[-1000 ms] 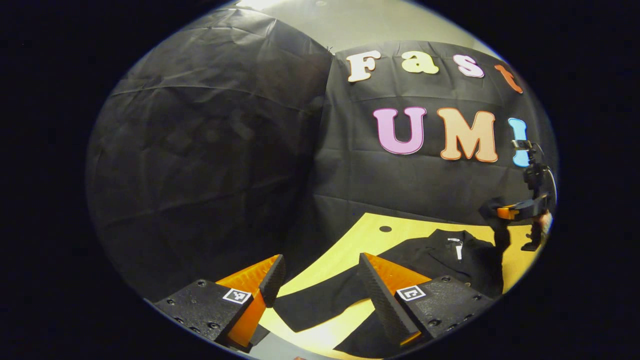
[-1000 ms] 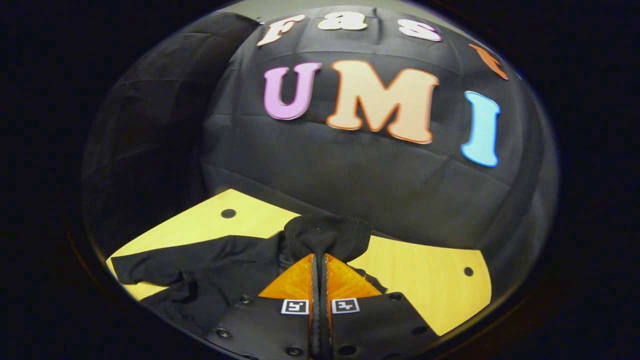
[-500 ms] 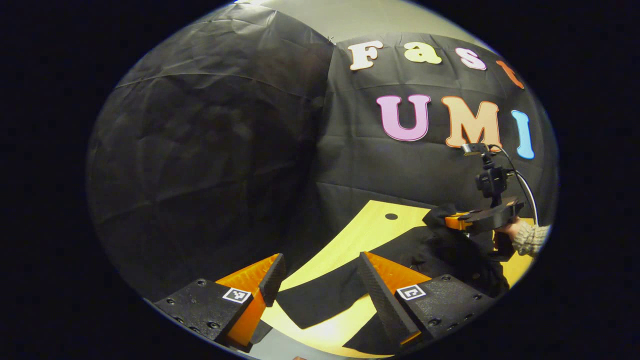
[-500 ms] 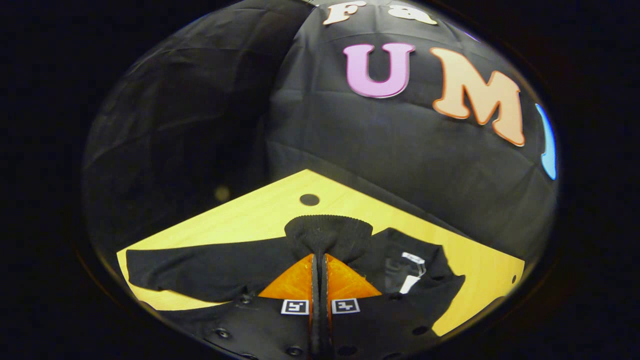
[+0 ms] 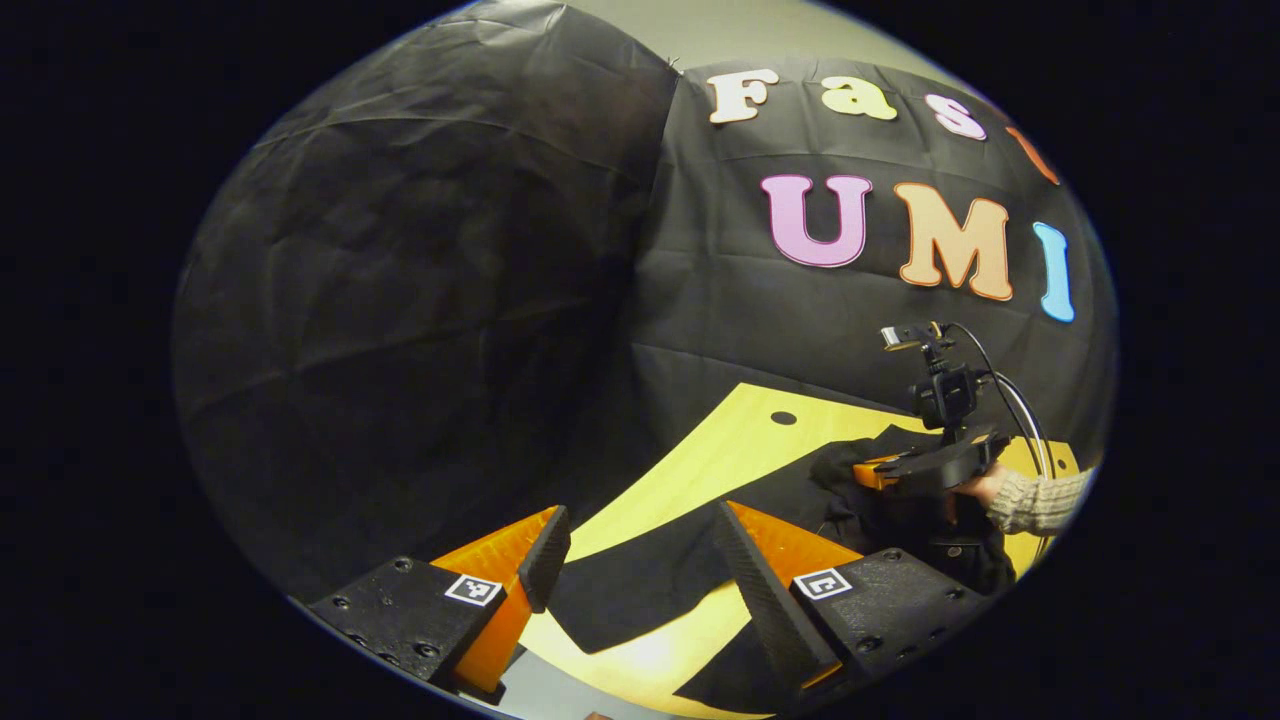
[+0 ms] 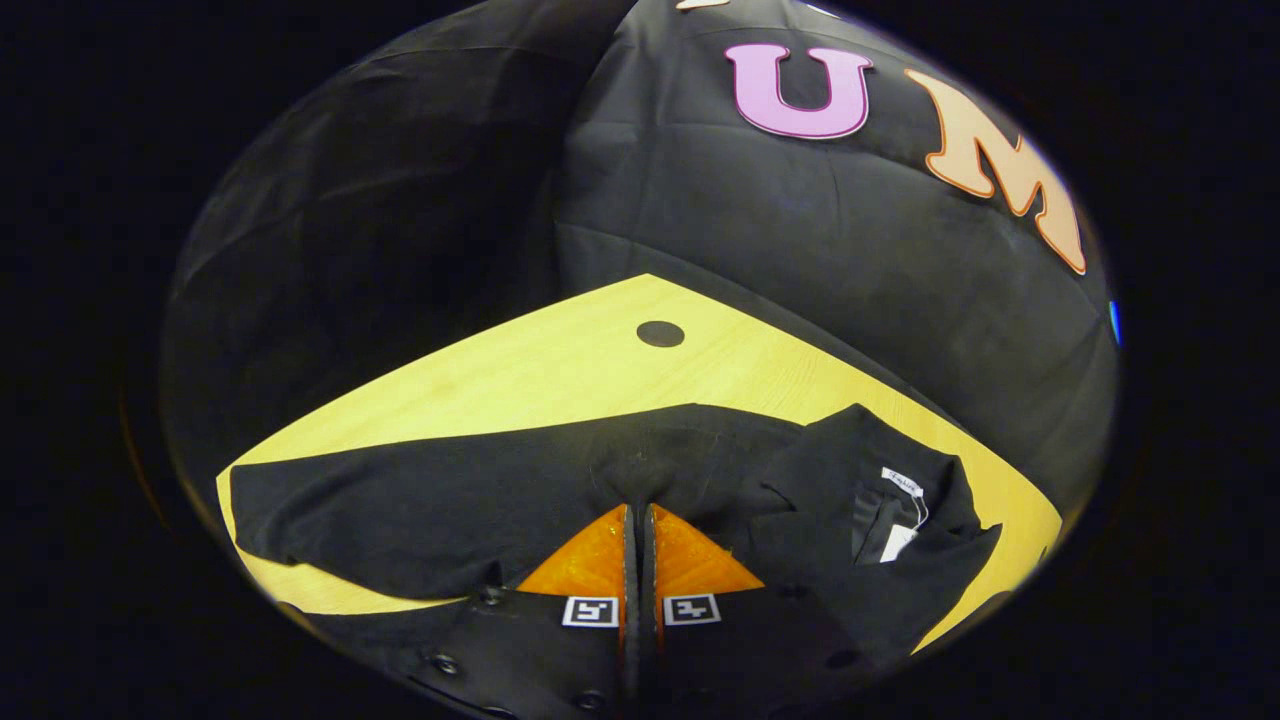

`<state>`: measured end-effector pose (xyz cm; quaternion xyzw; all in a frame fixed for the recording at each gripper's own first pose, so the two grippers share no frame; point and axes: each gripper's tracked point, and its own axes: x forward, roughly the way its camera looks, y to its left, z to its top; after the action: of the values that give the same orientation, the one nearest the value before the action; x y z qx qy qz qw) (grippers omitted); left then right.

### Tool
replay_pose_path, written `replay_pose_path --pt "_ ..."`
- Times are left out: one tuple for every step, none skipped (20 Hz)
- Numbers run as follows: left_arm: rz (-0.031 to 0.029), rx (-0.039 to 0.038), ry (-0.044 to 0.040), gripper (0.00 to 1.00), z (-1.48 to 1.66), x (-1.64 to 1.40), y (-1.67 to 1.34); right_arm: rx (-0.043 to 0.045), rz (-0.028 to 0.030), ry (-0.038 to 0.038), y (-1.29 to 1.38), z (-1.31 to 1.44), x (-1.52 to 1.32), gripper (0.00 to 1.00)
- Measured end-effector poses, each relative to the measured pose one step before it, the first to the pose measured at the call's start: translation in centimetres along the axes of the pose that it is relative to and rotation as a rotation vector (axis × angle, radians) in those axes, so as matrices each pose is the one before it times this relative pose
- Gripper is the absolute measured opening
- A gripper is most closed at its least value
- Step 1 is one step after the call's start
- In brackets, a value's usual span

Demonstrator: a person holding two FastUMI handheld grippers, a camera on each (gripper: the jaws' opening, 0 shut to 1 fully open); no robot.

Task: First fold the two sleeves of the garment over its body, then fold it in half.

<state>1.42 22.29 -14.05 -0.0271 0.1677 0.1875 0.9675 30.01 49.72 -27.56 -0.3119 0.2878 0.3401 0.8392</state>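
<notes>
- Garment (image 6: 480,500): a black long-sleeved top lying on the yellow wooden table (image 6: 560,370). In the right gripper view it fills the lower half of the frame, with the white neck label (image 6: 900,515) at lower right and the far sleeve (image 6: 330,510) stretched flat toward lower left.
- Right gripper (image 6: 638,520): its fingers are pressed together at the bottom centre of the right gripper view, pinching a cuff (image 6: 650,465) of dark knit fabric that rises just above the tips. Judgement: this is the near sleeve, carried over the body.
- In the left gripper view the right gripper (image 5: 880,472) appears at mid right, low over the garment (image 5: 900,520), held by a hand (image 5: 980,490) in a knit sleeve.
- Left gripper (image 5: 640,550): jaws wide apart and empty, at the bottom of the left gripper view. The other sleeve's end (image 5: 620,600) lies flat on the table directly ahead between the fingers, below them.
- Governing relation: the far sleeve runs lengthwise from the body out toward the left gripper, which is clearly the nearer tool to its cuff.
- Judgement: first sleeve fold is near release; the second sleeve and the half fold are not yet done.
</notes>
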Motion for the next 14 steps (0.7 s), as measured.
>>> replay_pose_path --pt "-0.00035 -0.00739 0.02461 0.90 -0.856 0.441 -0.048 0.00097 0.00786 0.00846 0.207 0.312 0.106 0.02" --pt "-0.00016 -0.00587 0.02716 0.90 -0.809 0.324 -0.119 -0.00102 0.00335 0.00763 -0.584 -0.250 0.650 0.04" --pt "0.00301 -0.00258 0.01634 0.91 -0.600 0.208 -0.067 -0.00359 0.00296 0.00254 -0.154 -0.175 0.565 0.09" --pt "0.00603 0.00097 0.00701 0.92 -0.253 0.277 0.034 -0.00448 0.00413 -0.00082 -0.632 -0.678 0.766 0.14" --pt "0.00701 0.00398 0.00447 0.92 -0.399 0.331 0.029 -0.00433 0.00609 -0.00275 -0.668 -0.025 0.283 0.19" --pt "0.00823 0.00460 0.00606 0.92 -0.359 0.148 0.071 -0.00207 0.00453 -0.00239 -0.565 0.011 0.076 0.25" --pt "0.00704 0.00315 0.00614 0.92 -0.554 0.234 0.044 0.00132 0.00895 0.00046 0.718 -0.557 -0.090 0.27" --pt "0.00572 0.00143 0.00422 0.92 -0.233 0.126 0.163 0.00541 0.01930 0.00395 0.456 -0.018 0.084 0.48" --pt "0.00556 0.00092 0.01752 0.92 -0.490 0.134 0.068 0.01061 0.01863 0.00724 0.689 -0.055 -0.141 0.70" --pt "0.00433 -0.00098 0.01207 0.92 -0.498 0.209 0.058 0.01532 0.02198 0.01027 0.471 -0.099 -0.329 0.91" --pt "0.00329 -0.00264 0.00582 0.92 -0.369 0.355 -0.015 0.00955 0.01231 0.00388 0.267 0.050 -0.341 0.92" --pt "0.00409 -0.00056 0.00510 0.92 -0.358 0.251 0.084 0.00125 0.00715 -0.00583 -0.027 0.168 -0.358 0.94" --pt "0.00505 0.00223 0.00523 0.92 -0.423 0.206 0.128 -0.00296 0.00398 -0.01521 -0.192 0.396 -0.509 0.98" --pt "0.00403 0.00484 0.00931 0.92 -0.411 0.292 0.102 -0.00294 0.00153 -0.01994 0.038 0.644 -0.852 1.00"
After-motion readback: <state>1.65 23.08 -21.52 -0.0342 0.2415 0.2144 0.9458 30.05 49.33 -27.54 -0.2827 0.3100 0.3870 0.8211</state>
